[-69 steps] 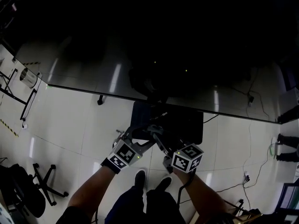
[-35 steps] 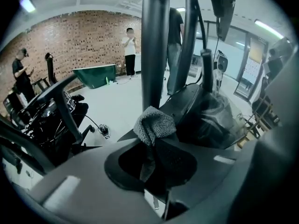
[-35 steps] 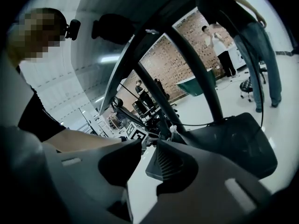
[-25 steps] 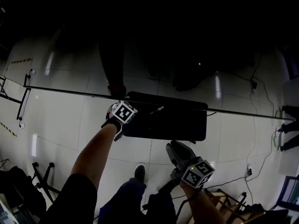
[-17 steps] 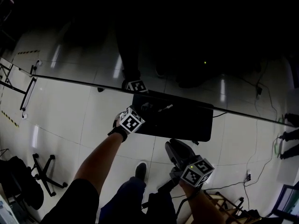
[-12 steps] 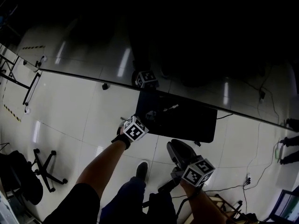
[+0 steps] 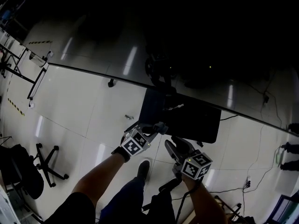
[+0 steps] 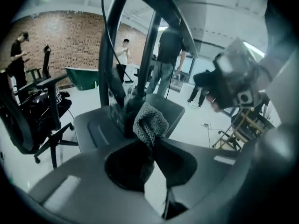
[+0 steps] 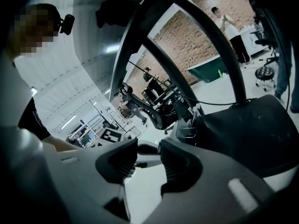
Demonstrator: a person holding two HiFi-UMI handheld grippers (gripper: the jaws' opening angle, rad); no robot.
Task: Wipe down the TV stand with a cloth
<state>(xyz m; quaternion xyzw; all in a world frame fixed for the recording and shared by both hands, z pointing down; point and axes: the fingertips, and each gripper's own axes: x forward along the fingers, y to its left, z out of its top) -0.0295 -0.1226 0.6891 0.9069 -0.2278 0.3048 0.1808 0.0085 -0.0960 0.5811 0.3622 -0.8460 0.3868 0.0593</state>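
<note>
2 grippers are working close to the person. The left gripper (image 8: 152,146) is clamping shut on a grey knitted cloth (image 8: 150,122) that is bunching up above its tips. The right gripper (image 9: 148,158) is holding nothing, its jaws apart and having just been opening. Both are hovering at the near edge of the TV stand (image 7: 194,120), its curved posts (image 8: 111,55) rising ahead of the jaws. An office chair (image 8: 39,106) is standing farther left.
</note>
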